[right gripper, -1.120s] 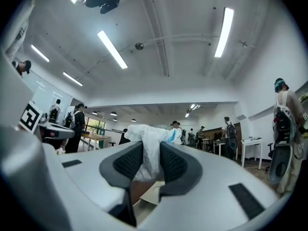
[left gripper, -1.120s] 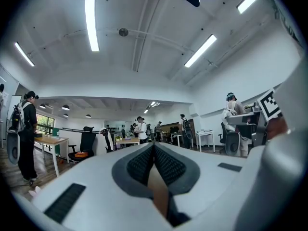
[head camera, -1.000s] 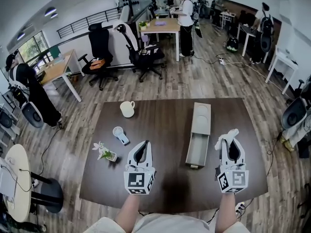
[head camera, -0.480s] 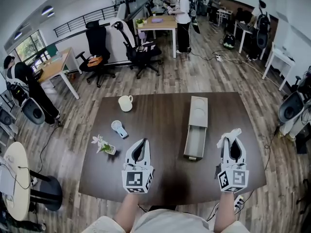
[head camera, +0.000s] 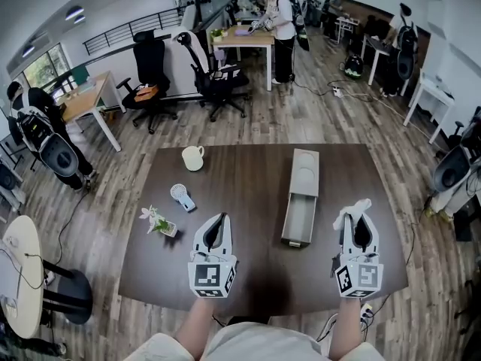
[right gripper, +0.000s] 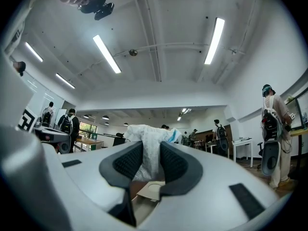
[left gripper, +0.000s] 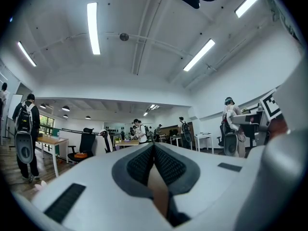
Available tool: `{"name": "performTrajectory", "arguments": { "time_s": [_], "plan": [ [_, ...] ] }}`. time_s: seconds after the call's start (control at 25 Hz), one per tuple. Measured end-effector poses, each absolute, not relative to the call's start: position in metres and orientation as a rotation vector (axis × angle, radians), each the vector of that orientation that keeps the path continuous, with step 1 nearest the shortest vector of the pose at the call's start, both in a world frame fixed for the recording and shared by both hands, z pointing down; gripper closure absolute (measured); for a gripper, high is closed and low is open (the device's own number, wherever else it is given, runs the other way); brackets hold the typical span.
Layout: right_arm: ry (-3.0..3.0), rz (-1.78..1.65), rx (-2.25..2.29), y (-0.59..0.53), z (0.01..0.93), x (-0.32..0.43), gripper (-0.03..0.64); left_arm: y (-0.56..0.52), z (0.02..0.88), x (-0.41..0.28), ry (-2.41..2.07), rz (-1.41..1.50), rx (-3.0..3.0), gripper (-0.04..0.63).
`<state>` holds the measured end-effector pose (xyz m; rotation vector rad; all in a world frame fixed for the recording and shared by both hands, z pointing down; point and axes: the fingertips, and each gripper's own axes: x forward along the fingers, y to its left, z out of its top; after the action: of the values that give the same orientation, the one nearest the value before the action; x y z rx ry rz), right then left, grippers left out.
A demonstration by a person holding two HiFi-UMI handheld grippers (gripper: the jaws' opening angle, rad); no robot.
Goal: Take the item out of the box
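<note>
Closest in, the right gripper (head camera: 355,220) has its two fingers squeezed on a white crinkly bag (head camera: 352,208). The bag sticks up past the tips, so it is out of the box (head camera: 305,175) and up over the right side of the table (head camera: 248,194). The left gripper (head camera: 216,228) has its fingers pressed together with nothing in them. The job now looks like setting the bag down. The bag is floppy and could slip, so squeeze it firmly but softly, and lower it until it rests on the wood before letting go. The right edge and the near edge of the table are both close, so go a bit toward the middle. The box lies just left of the right gripper with its drawer (head camera: 299,220) slid out, so do not bump it. Farther left sit a little plant (head camera: 158,222) and a small fan (head camera: 180,195), with a mug (head camera: 192,157) at the far side, all well apart from the bag.
</note>
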<state>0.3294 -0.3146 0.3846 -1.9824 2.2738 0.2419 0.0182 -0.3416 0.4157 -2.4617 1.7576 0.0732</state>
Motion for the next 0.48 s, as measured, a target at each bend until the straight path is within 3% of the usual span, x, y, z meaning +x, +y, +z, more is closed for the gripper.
{"name": "performTrajectory", "arguments": {
  "time_s": [0.48],
  "plan": [
    [2.300,0.248,-1.958,-0.3192,0.3844,0.3266,0.503,-0.3408,0.4170,0.0192,1.775,0.063,-2.452,0.594]
  ]
}}
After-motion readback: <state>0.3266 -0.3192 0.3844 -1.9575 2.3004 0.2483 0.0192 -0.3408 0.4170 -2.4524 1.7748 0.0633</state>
